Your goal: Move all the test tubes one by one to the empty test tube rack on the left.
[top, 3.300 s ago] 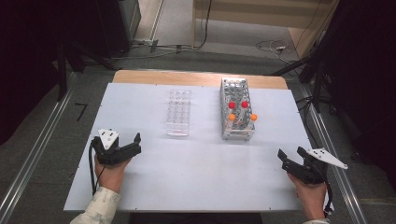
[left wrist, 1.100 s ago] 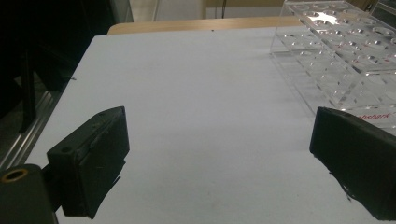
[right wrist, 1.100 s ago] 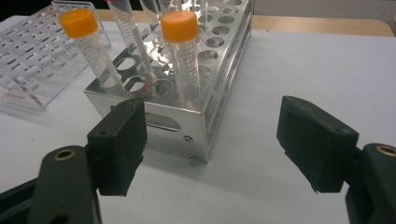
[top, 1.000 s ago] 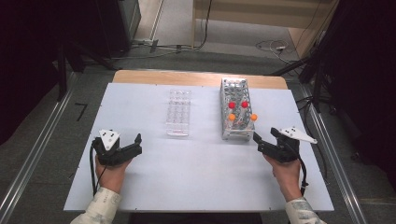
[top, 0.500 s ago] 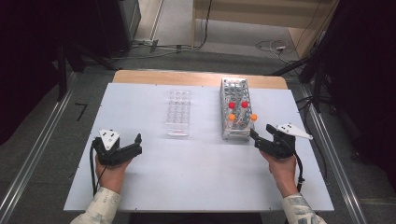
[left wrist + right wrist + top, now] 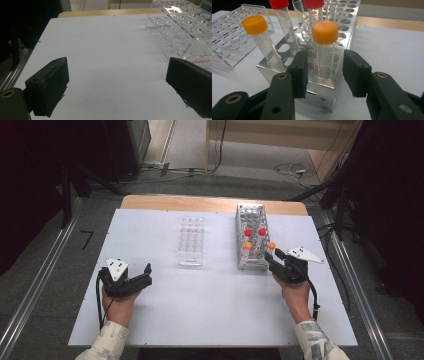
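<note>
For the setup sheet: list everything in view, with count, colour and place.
Metal rack: one, silver, right of table centre.
Orange-capped tubes: two, in the rack's near end; the right gripper's jaws flank one without touching it.
Red-capped tubes: two, behind the orange ones.
Uncapped tubes: at least two, clear, among the red ones.
Clear rack: one, empty, table centre.
Table: one, white top.
Left gripper: black, open, near left.
Right gripper: black, jaws just been closing.
</note>
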The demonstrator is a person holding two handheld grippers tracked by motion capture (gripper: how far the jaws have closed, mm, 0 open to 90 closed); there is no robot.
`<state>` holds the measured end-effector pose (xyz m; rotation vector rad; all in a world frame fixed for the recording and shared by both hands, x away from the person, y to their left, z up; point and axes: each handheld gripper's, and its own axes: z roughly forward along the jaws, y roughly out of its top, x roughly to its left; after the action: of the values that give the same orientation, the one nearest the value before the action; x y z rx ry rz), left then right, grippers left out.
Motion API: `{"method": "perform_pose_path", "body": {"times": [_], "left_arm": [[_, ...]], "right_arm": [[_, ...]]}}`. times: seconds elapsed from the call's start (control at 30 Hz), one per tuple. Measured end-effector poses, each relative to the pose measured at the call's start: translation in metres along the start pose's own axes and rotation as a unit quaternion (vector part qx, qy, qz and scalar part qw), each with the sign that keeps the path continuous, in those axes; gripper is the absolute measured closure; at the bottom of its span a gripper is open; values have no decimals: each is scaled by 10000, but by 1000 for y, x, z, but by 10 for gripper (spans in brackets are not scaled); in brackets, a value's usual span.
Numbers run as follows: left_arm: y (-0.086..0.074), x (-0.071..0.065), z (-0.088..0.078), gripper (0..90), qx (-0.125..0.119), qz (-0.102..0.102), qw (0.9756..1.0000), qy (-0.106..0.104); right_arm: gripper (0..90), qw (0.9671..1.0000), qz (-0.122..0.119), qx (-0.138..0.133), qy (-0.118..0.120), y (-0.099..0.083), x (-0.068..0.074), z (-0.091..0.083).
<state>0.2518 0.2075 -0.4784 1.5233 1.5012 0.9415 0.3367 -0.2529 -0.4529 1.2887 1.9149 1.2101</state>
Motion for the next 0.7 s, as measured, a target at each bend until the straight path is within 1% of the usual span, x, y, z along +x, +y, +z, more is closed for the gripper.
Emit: {"method": "perform_pose_path", "body": {"times": [0.37,0.6,0.7], "left_arm": [[0,0,0,52,3,-2,10000,-4],[0,0,0,52,10,-3,10000,0],[0,0,0,52,12,1,10000,-7]], "right_arm": [[644,9999,-153,-12,-53,-1,4,6],[673,9998,-182,23,-114,-1,5,9],[688,9996,-233,30,-144,-1,5,10]]}}
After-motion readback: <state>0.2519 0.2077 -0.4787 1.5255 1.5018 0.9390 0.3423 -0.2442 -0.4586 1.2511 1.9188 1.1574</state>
